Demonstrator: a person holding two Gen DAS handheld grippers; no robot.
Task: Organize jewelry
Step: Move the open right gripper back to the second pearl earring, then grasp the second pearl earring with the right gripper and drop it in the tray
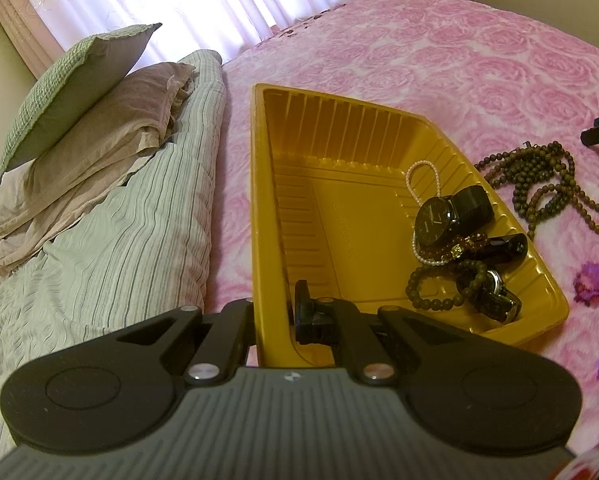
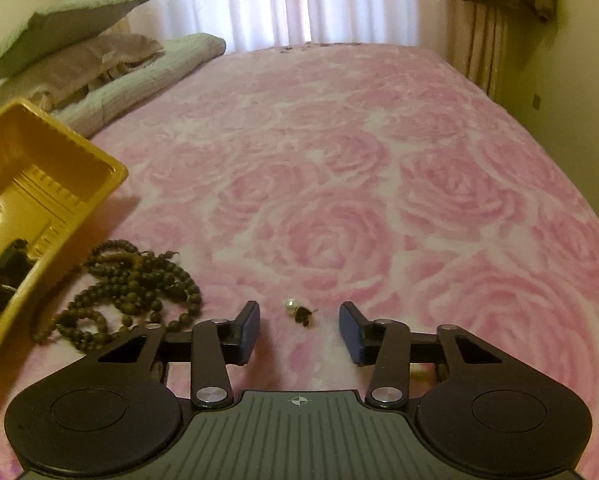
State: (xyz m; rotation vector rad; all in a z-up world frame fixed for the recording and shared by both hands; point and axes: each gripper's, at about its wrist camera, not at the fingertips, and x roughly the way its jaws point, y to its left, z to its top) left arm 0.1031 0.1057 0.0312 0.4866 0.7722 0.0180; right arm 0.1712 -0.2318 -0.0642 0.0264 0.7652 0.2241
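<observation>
Earring (image 2: 299, 312) between right gripper (image 2: 298, 334) fingers

Yellow tray (image 1: 267, 128), pink rose-patterned bedspread (image 2: 339, 160)

R gripper (image 2: 298, 330) jaws apart around pearl earring (image 2: 297, 311) on bedspread (image 2: 379, 200).

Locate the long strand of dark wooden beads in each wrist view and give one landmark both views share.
Left wrist: the bead strand lies on the pink bedspread at the right, beside the tray's right wall.
Right wrist: it is at lower left, beside the tray.
Shared landmark: the yellow plastic tray.
</observation>
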